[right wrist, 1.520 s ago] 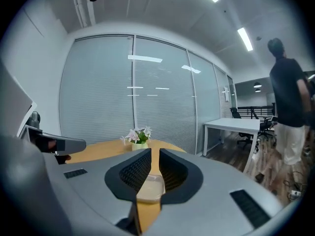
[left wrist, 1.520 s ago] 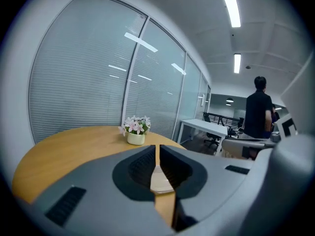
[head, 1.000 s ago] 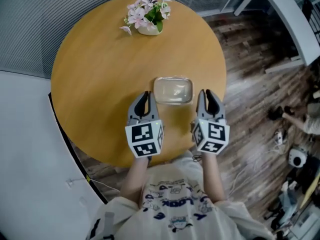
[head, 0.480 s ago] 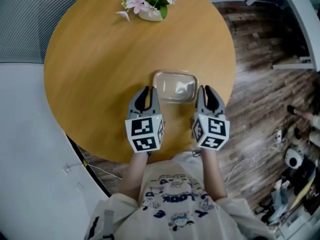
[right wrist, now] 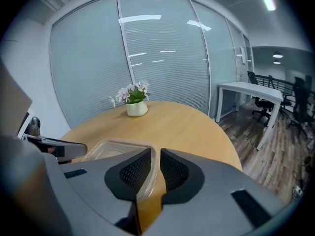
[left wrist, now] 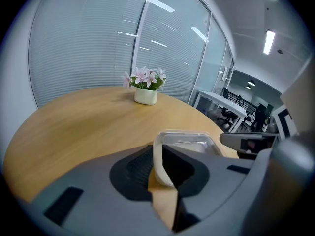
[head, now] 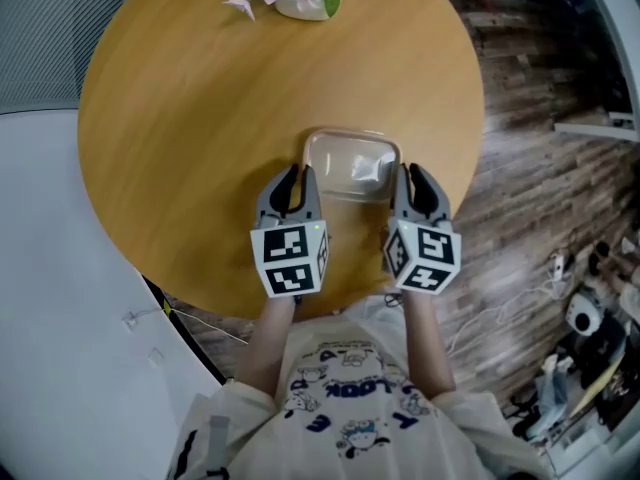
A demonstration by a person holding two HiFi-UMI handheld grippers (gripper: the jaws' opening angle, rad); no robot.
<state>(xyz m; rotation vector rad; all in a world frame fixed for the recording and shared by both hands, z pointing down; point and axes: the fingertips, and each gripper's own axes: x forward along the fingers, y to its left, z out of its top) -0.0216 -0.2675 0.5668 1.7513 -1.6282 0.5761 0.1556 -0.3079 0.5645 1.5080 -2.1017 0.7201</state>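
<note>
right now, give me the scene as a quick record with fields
surface: round wooden table
middle: clear container, seemingly empty
left gripper: jaws on the container's near left corner rim
right gripper: jaws on its near right corner rim
far edge: flower pot, apart from the container

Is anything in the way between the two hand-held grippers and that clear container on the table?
Nothing visible. The left hand-held gripper and the right hand-held gripper each pinch the near rim of the clear container.

Two grippers, left gripper (head: 291, 178) and right gripper (head: 414, 176), one clear container (head: 351, 160), one flower pot (head: 301, 6), one round table (head: 190, 118).
</note>
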